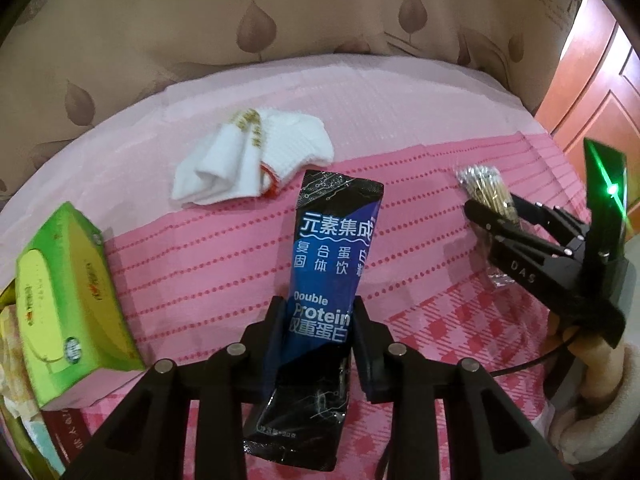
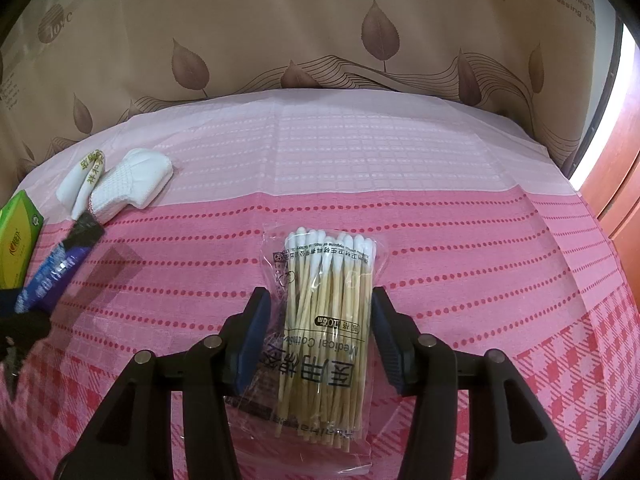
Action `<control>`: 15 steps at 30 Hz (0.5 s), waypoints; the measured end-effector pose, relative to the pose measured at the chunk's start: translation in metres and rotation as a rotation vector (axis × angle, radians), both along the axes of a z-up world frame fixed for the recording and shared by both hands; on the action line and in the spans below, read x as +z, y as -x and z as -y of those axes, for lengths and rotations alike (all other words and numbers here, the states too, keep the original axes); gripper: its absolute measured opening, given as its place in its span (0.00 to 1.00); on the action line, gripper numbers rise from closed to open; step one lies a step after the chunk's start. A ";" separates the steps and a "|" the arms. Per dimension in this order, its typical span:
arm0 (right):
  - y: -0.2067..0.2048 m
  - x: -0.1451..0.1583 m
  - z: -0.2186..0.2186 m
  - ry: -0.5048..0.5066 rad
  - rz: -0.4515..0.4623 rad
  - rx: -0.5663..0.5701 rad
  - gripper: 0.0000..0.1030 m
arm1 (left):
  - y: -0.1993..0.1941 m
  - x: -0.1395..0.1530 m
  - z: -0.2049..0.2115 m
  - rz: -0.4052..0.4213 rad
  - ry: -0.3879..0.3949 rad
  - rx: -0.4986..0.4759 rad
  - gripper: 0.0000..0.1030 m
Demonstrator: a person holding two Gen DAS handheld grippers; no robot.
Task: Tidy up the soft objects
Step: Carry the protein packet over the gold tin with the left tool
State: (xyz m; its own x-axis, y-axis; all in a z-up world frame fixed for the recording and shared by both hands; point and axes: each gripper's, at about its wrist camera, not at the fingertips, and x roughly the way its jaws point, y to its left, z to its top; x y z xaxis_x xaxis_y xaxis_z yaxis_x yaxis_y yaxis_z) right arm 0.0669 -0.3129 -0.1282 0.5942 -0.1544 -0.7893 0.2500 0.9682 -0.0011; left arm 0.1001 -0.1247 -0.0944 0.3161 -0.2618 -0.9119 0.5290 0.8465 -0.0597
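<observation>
Nearest my left lens, a glossy blue-and-black protein sachet (image 1: 326, 280) stands pinched between the pads of my left tool (image 1: 320, 336), its long axis running from 6 o'clock up to 12, top edge tipped slightly toward 1. The film looks slick and crinkled, the body flat and pliant. My right tool (image 2: 318, 336) sits narrow around a clear packet of cotton swabs (image 2: 326, 320), its pads meeting the loose plastic on both sides; the wooden sticks run 6 to 12 with the white tips at 12.

Everything sits on a bed under a pink cover (image 2: 440, 240), a dotted, woven cloth that turns to check pattern near me and pale pink farther off. A bundle of white knitted socks (image 1: 256, 160) lies at 11 o'clock from the sachet, just beyond its top edge, soft and ribbed with a red-trimmed cuff. A green tissue box (image 1: 68, 292) rests at 9 o'clock, stiff card with sharp corners.

As I judge it, both items are in hand and the sorting is only partly done. The relation that matters next: socks and box lie left of the sachet, so my left hand is nearer to that cluster, while my right, well apart at 3 o'clock, would have to cross over. The slick film may slide in the pads if I tilt it.
</observation>
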 end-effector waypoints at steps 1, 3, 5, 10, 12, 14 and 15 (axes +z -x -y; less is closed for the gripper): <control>0.000 0.000 0.000 0.000 0.000 0.000 0.47 | 0.001 0.003 -0.003 0.005 0.000 0.007 0.31; 0.000 0.000 0.000 0.000 0.000 0.000 0.47 | 0.001 0.008 -0.009 0.010 0.002 0.022 0.31; 0.000 0.000 0.000 0.000 0.000 0.000 0.47 | 0.001 0.013 -0.016 0.017 -0.001 0.045 0.31; 0.000 0.000 0.000 0.001 0.000 -0.001 0.47 | 0.003 0.027 -0.037 0.040 0.007 0.094 0.31; 0.000 0.000 0.000 0.000 0.000 -0.001 0.47 | 0.004 0.033 -0.047 0.050 0.011 0.117 0.31; 0.000 0.000 -0.001 0.001 0.000 -0.001 0.47 | 0.004 0.039 -0.057 0.066 0.010 0.139 0.31; 0.000 0.000 -0.001 0.001 0.000 -0.001 0.47 | 0.005 0.041 -0.063 0.072 0.009 0.149 0.31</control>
